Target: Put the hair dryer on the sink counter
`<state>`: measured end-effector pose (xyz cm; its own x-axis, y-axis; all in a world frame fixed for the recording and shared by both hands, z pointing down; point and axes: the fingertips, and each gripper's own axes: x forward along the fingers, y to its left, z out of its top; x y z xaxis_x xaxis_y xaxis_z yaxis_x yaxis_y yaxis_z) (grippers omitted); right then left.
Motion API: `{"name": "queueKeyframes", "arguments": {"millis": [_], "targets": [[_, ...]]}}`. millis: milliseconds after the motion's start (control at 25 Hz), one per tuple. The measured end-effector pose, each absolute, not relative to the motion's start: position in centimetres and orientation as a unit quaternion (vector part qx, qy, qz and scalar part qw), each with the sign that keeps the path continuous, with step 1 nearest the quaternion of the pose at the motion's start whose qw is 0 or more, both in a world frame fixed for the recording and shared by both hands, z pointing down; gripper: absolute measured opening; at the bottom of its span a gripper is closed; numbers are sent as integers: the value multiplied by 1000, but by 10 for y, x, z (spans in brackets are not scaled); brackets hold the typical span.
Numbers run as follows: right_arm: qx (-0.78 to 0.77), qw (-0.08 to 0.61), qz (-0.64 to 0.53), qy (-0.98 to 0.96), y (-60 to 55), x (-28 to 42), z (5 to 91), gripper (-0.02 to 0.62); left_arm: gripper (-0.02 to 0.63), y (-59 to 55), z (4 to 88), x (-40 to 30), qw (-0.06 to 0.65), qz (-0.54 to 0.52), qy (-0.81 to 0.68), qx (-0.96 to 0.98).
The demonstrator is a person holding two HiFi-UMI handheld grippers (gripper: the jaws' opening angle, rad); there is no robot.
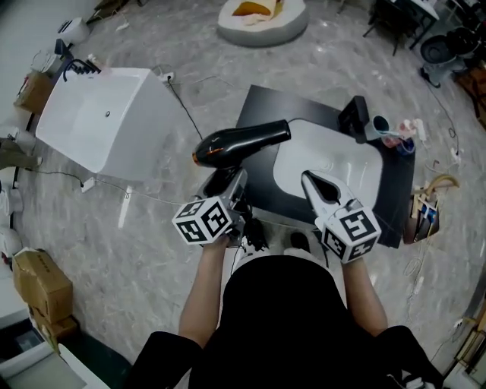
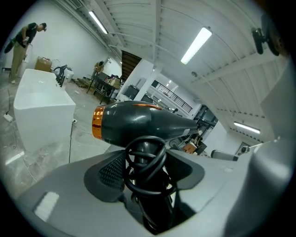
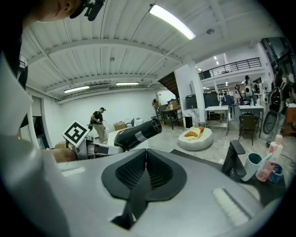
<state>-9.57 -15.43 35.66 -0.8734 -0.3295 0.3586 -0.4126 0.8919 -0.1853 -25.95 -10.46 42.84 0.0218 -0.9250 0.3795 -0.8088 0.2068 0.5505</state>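
Note:
A black hair dryer (image 1: 239, 143) with an orange rear ring hangs in the air over the left edge of the black sink counter (image 1: 262, 114). My left gripper (image 1: 228, 185) is shut on its handle, around which the black cord is coiled (image 2: 147, 169). The dryer's body (image 2: 138, 122) lies crosswise above the jaws, nozzle pointing right. My right gripper (image 1: 311, 180) is shut with nothing in it, above the white basin (image 1: 338, 163). In the right gripper view the jaws (image 3: 145, 170) meet, and the dryer (image 3: 136, 132) shows to the left.
A black faucet (image 1: 355, 118) and a cup with toothbrushes (image 1: 383, 128) stand at the counter's far right. A white tub-like unit (image 1: 106, 121) sits on the floor to the left, a round cushion (image 1: 262, 19) beyond, cardboard boxes (image 1: 38, 285) at near left.

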Motion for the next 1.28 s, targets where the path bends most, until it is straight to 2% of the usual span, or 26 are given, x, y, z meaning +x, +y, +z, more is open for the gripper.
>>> {"name": "queueKeyframes", "arguments": {"millis": [640,1280], "targets": [[281,195,161,-926,-157,-107,382,11,264,-166,502,-286,397,-6,-636,662],[295,227,197,-907,-164,-114,415,11,264,-208,575,-298,405,77,-616,671]]}}
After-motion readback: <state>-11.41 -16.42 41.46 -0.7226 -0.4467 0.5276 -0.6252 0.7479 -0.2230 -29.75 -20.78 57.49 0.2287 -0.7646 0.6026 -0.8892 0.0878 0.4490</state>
